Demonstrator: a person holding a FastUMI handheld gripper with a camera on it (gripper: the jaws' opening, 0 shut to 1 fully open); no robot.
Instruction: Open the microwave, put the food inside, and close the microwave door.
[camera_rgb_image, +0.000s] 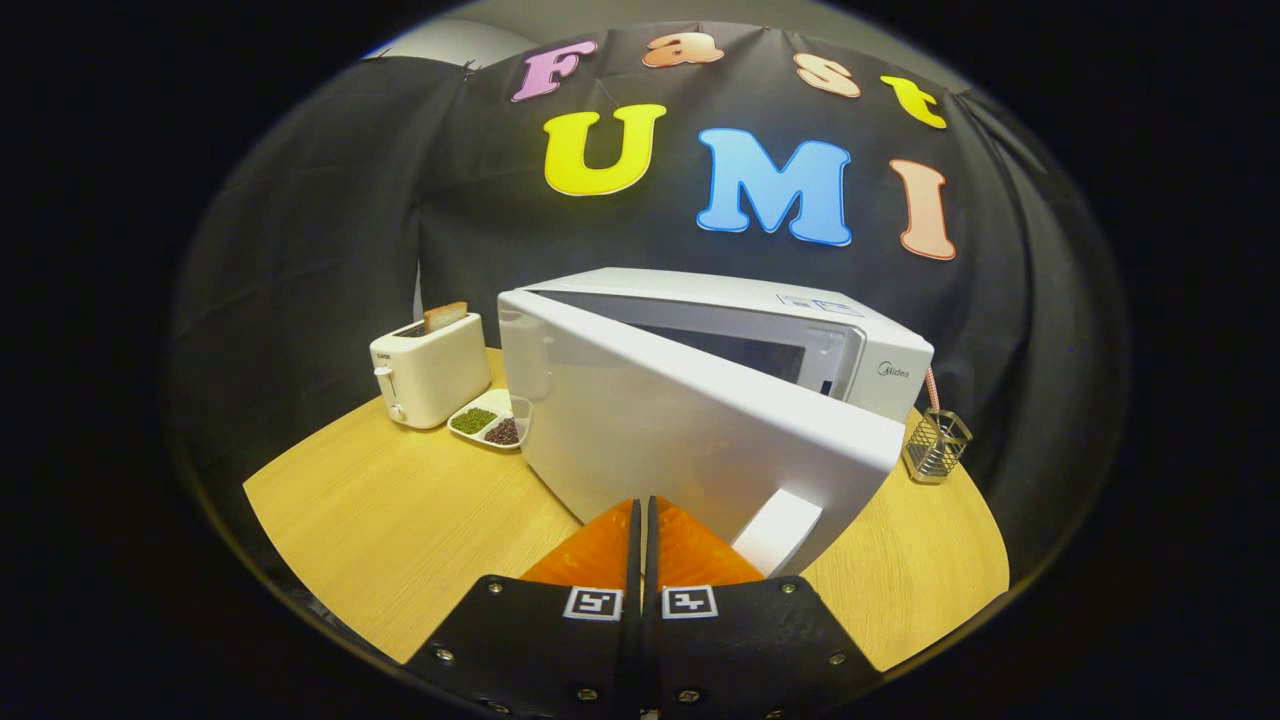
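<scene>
A white microwave (860, 350) stands on the round wooden table (400, 510). Its door (680, 430) hangs partly open, swung out toward me, with the dark cavity showing through the gap behind it. The door's white handle (778, 530) is just right of my fingers. My gripper (641, 505) is shut with nothing between its fingers, and the tips rest at or very near the door's outer face. A white divided dish (488, 422) with green and dark food lies on the table left of the door, partly hidden by it.
A white toaster (430, 372) with a slice of bread in it stands left of the dish. A small wire basket (936, 446) sits to the right of the microwave near the table's edge. Bare tabletop lies on the near left.
</scene>
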